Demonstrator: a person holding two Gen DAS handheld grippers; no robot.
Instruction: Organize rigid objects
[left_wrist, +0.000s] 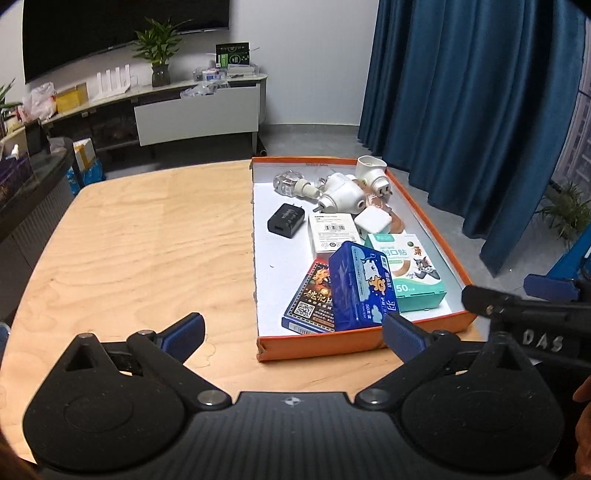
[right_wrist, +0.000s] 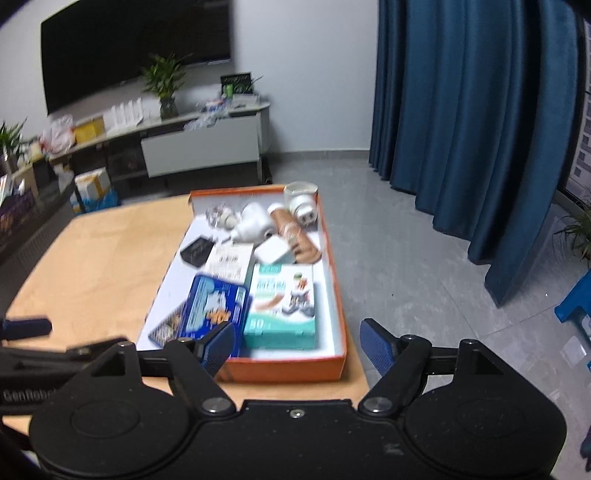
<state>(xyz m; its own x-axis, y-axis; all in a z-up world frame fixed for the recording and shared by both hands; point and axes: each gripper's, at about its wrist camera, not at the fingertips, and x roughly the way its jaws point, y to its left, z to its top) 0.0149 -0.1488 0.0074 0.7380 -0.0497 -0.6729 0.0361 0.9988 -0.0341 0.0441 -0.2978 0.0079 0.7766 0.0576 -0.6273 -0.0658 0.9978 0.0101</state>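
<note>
An orange-walled box lid (left_wrist: 328, 347) (right_wrist: 284, 369) lies on the right part of the wooden table (left_wrist: 147, 240) (right_wrist: 103, 251). Inside it are a blue case (left_wrist: 360, 288) (right_wrist: 216, 308), a teal plaster box (left_wrist: 410, 271) (right_wrist: 282, 304), a card pack (left_wrist: 312, 299), a white box (left_wrist: 332, 230), a black charger (left_wrist: 286, 218) (right_wrist: 197, 251), a white charger cube (left_wrist: 372, 218) (right_wrist: 271, 251) and white plug adapters (left_wrist: 341, 194) (right_wrist: 255, 221). My left gripper (left_wrist: 291, 332) stands open before the lid's near wall, holding nothing. My right gripper (right_wrist: 297, 347) is open at the lid's near right corner, also with nothing in it.
The table's left half (left_wrist: 129, 229) is bare wood. Blue curtains (left_wrist: 472, 92) (right_wrist: 469, 110) hang to the right over grey floor (right_wrist: 406, 258). A TV cabinet (left_wrist: 166, 110) with a plant (left_wrist: 159, 48) stands against the far wall. The right gripper's body (left_wrist: 524, 314) pokes into the left wrist view.
</note>
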